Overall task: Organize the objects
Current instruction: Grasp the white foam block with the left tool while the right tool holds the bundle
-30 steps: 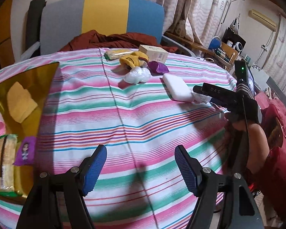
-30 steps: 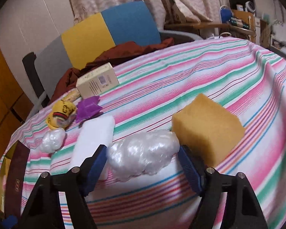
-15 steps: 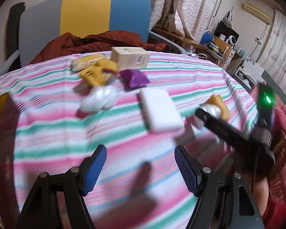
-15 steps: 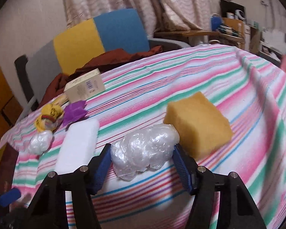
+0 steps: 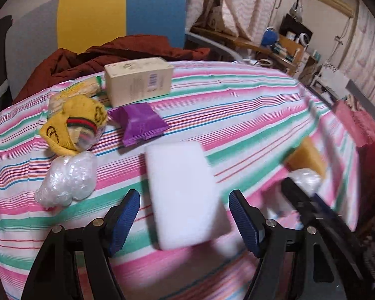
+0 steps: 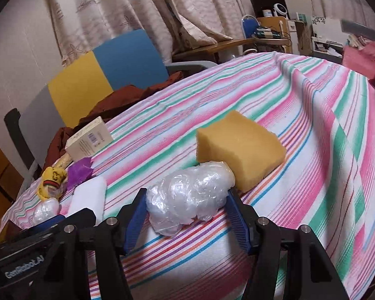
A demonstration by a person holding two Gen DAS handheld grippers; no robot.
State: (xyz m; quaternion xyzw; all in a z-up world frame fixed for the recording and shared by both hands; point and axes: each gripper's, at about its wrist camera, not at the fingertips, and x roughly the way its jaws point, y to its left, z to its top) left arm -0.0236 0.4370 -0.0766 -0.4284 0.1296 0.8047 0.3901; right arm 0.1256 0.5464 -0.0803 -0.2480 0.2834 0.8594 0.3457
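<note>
The plastic bag (image 6: 190, 195), a crumpled clear bundle low in the middle of the right wrist view, now sits pinched between the blue pads of the right gripper (image 6: 187, 215); a second ago those jaws stood wider around it, and they have since closed onto its sides, so it looks ready to be lifted off the striped tablecloth (image 6: 312, 130). It touches the yellow sponge (image 6: 240, 147) just behind it, up and to the right, which could get dragged along.

The left gripper (image 5: 185, 215) has swept across the table and now hangs with its jaws wide open on either side of the white sponge (image 5: 182, 190), low in the centre of its view, not touching it. That looks like the next thing to be picked up.

Further up the left view lie a second plastic bundle (image 5: 67, 177) at left, a yellow sock (image 5: 75, 122), a purple packet (image 5: 140, 122) and a cream box (image 5: 137, 80), all apart from the white sponge. At the lower right edge the right gripper's arm crowds in close to the left one.
</note>
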